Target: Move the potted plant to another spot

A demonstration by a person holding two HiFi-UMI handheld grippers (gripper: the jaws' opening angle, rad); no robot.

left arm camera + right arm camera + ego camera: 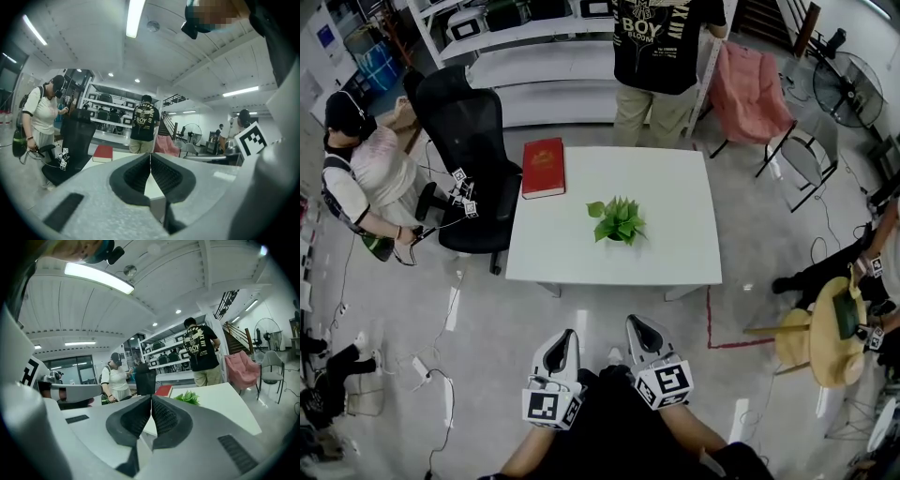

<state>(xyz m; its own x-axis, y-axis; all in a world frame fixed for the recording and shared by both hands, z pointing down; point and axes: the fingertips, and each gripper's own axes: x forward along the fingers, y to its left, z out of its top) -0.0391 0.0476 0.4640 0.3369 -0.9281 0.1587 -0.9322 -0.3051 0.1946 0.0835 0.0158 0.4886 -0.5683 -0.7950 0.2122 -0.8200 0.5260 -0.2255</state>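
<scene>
A small green potted plant [618, 220] stands near the middle of the white table [675, 253], slightly right of centre; its leaves [187, 398] show over the right gripper's jaws. My left gripper [564, 339] and right gripper [638, 327] hang side by side in front of the table's near edge, well short of the plant. Both sets of jaws are pressed together with nothing between them. In the left gripper view the left gripper [150, 156] points toward the table, and the plant is hidden.
A red book [544, 167] lies at the table's far left corner. A black office chair [469, 141] stands left of the table beside a person [366, 173]. Another person [661, 56] stands behind the table. A pink chair [750, 94] is at the back right, a yellow stool [820, 333] at the right.
</scene>
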